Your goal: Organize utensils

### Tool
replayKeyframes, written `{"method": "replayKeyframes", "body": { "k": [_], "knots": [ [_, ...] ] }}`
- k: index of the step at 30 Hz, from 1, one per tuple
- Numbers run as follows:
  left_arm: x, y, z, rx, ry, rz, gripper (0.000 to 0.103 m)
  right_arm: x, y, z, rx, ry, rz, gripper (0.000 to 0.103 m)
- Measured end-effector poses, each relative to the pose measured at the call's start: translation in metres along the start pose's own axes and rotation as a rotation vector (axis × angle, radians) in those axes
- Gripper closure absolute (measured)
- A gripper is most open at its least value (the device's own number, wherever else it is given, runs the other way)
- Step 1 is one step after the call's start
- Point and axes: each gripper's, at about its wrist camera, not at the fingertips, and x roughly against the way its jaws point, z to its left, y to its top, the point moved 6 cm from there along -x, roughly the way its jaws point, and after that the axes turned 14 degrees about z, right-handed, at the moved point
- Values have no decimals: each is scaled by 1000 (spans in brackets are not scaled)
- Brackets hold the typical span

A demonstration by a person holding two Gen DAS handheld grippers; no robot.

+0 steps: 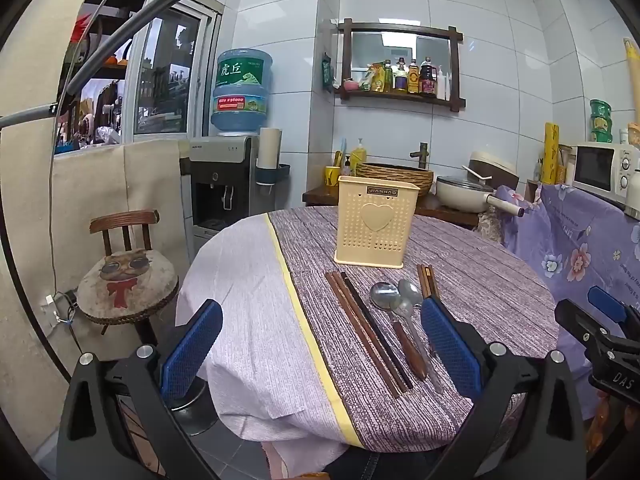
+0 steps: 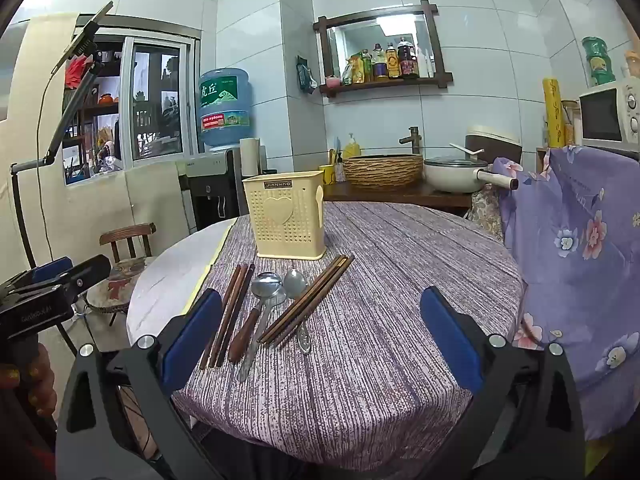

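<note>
A round table (image 2: 360, 360) under a purple striped cloth fills the middle of both views. On its far side stands a cream perforated holder (image 2: 286, 216) with a heart on its front, upright and apart from the rest. In front of the holder the utensils lie flat in a loose row. At the left end is a set of long chopsticks (image 2: 230, 312), brown and black ones side by side. Next lies a wooden-handled spoon (image 2: 256, 312), its bowl touching the bowl of a metal spoon (image 2: 262, 328) beside it. A third spoon (image 2: 298, 300) lies just right of those, with a second bunch of chopsticks (image 2: 308, 298) slanting across its handle.

The left gripper (image 1: 320, 348) hovers at the near edge, blue pads spread wide, nothing between them. The right gripper (image 2: 320, 336) sits likewise near the table's front, fingers wide apart and holding nothing.
</note>
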Motion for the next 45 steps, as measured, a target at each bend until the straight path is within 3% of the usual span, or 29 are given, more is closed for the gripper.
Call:
{"method": "replayKeyframes", "body": {
  "k": [45],
  "knots": [
    [-3, 0, -3, -5, 10, 10, 5, -1, -2, 1, -1, -1, 7, 5]
  ]
}}
